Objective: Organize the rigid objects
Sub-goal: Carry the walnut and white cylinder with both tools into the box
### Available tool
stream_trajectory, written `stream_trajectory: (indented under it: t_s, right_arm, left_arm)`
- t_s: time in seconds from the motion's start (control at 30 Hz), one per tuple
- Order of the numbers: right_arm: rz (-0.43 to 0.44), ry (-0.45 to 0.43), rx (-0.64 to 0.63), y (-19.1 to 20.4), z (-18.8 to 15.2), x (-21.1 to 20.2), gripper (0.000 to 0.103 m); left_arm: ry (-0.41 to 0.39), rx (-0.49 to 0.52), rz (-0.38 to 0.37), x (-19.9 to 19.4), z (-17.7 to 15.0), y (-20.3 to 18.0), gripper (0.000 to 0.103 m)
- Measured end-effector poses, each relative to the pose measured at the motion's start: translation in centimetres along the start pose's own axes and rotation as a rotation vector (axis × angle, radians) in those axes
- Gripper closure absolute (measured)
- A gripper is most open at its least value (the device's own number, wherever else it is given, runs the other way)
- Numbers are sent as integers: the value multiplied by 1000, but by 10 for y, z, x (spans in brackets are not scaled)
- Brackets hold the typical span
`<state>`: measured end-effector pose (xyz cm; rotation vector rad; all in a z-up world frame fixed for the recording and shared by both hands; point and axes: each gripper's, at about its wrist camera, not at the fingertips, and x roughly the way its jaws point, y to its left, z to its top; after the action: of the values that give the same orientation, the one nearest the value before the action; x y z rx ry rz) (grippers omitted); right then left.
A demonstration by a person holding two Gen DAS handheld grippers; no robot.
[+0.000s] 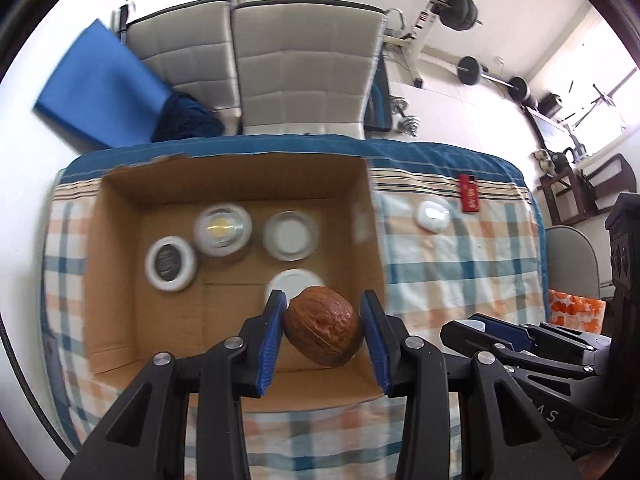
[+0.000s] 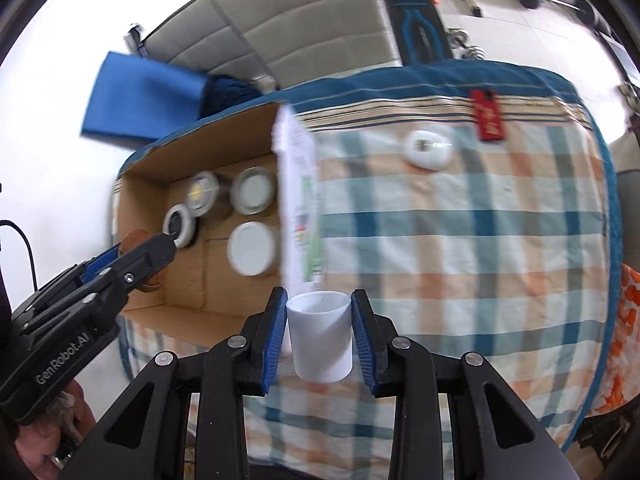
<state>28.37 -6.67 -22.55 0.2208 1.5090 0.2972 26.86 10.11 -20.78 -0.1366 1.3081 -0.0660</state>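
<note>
Walnut point(image 1: 323, 331) sits gripped between the left gripper point(image 1: 323, 340) jaws, above the cardboard box point(image 1: 120, 280) for deposit. Right gripper point(image 2: 319, 336) jaws clamp a white cup point(image 2: 320, 338), awaiting its turn.

L gripper point(image 1: 324, 312) clamped a brown walnut point(image 1: 323, 333) between blue pads, above near-right corner of the cardboard box point(image 1: 116, 280). Box held four round containers point(image 1: 291, 235). R of box, on plaid cloth point(image 1: 452, 264): white case point(image 1: 432, 213), red tag point(image 1: 469, 193). R gripper point(image 1: 480, 326) sat near right.
</note>
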Motion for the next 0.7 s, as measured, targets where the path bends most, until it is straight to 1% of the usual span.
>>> stream_trajectory:
  t_s: [0.1, 0.17, 0.27, 0.33, 0.4, 0.5, 0.7]
  right_arm:
    - [16, 18, -45, 50, -2, 20, 68]
    - [24, 31, -59, 77, -3, 35, 69]
    - [27, 55, -70, 109, -5, 64, 69]
    - [24, 76, -70, 124, -5, 88, 69]
    - [14, 92, -65, 135, -5, 111, 69]
    - [1, 114, -45, 142, -3, 142, 69]
    - [-37, 153, -21, 149, 2, 195, 68]
  left_arm:
    - [-2, -38, 24, -10, -7, 43, 67]
    - [3, -61, 33, -10, -11, 68, 67]
    - [27, -97, 33, -4, -16, 106, 67]
    - [54, -120, 26, 8, -18, 125, 67]
    - [95, -147, 12, 25, -20, 145, 67]
    - [162, -173, -13, 55, -24, 164, 67]
    - [273, -191, -59, 112, -27, 180, 67]
